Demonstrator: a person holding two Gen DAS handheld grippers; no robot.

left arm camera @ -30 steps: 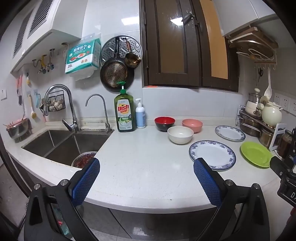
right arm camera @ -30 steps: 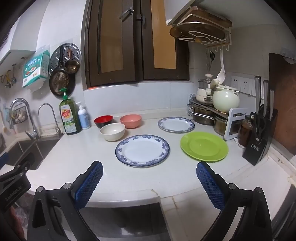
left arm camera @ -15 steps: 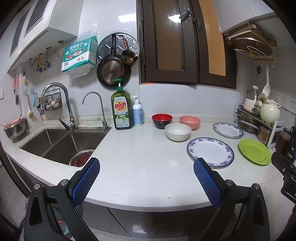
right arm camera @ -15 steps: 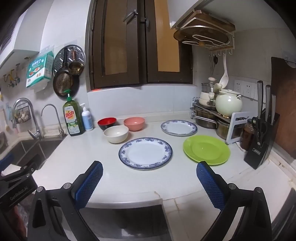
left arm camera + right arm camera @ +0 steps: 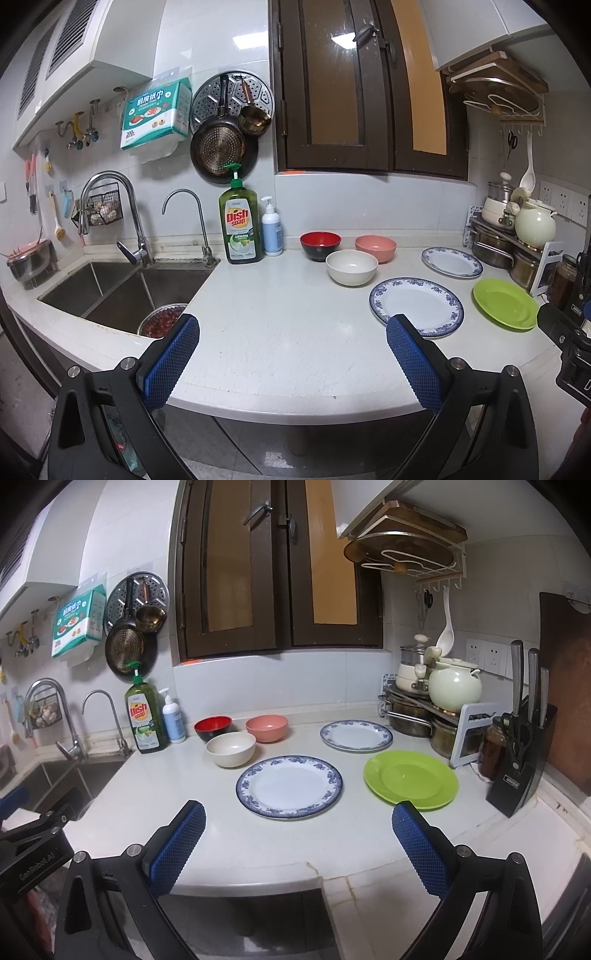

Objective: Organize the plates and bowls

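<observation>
Three bowls stand together on the white counter: a red and black bowl (image 5: 213,727), a pink bowl (image 5: 266,727) and a cream bowl (image 5: 231,749). Right of them lie a large blue-rimmed plate (image 5: 289,786), a smaller blue-rimmed plate (image 5: 356,735) and a green plate (image 5: 410,778). In the left wrist view the same cream bowl (image 5: 351,266) and large plate (image 5: 416,306) sit to the right. My left gripper (image 5: 291,360) hangs open over the counter's front edge, empty. My right gripper (image 5: 298,843) is open and empty, just short of the large plate.
A double sink (image 5: 122,288) with taps lies at the left, dish soap (image 5: 241,221) and a pump bottle (image 5: 271,232) behind it. A pot rack with a kettle (image 5: 454,688) and a knife block (image 5: 521,753) crowd the right corner. Bare counter (image 5: 280,306) spreads in front.
Both grippers have moved forward and a little up toward the counter, so the dishes look closer. Neither gripper's opening has changed, and no dish has moved.
</observation>
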